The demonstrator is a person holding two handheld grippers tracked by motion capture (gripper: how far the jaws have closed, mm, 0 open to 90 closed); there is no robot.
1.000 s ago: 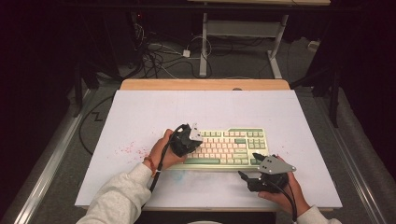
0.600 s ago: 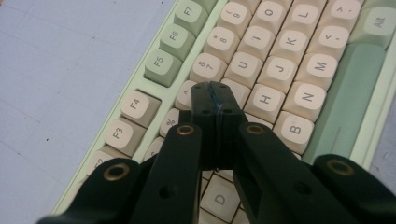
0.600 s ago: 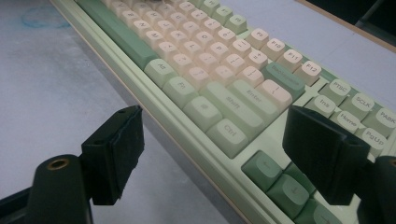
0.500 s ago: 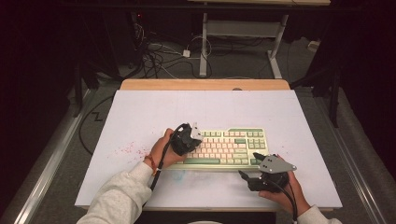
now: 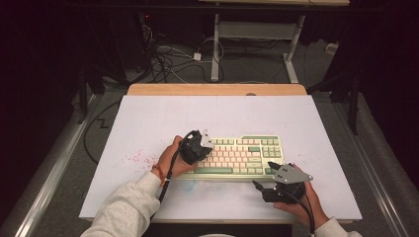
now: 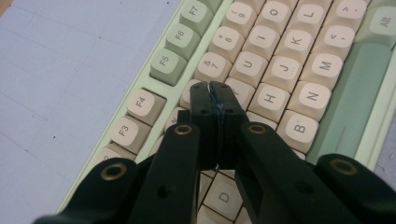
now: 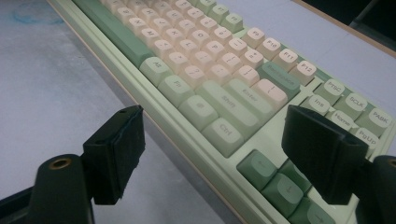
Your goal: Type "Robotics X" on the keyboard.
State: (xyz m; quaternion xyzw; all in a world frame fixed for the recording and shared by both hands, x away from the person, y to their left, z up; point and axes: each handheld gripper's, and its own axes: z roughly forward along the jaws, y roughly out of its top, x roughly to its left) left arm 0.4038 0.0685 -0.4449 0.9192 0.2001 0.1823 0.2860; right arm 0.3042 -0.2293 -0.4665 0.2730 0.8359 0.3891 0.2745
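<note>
Colour: pale green and cream keyboard [image 5: 237, 156] on a white table cover [image 5: 148, 123], lying toward the near edge, a little right of centre.
Left gripper: left gripper [image 6: 209, 88] has its jaws pressed together with nothing between them, tips down over the number row near the 6 and 7 keys [image 6: 212, 67], at the keyboard's left half [image 5: 197, 147].
Right gripper: right gripper [image 7: 224, 140] holds its jaws wide apart, empty, just off the keyboard's near right corner [image 5: 276, 183], with the Ctrl key [image 7: 223, 130] and arrow keys [image 7: 280, 184] between them in its own view.
Step in hand: judged to be pressing a key with the closed left tips.
Doing it well: come straight down on one cap's centre, so the neighbouring keys stay untouched; press lightly and lift cleanly. The right gripper could steady the case edge if the board slides.
Risk: the paired tips are about as wide as a cap, so drifting off centre may strike two keys.
Containers: no bowl, box or tray on the table; nothing is held inside anything.
</note>
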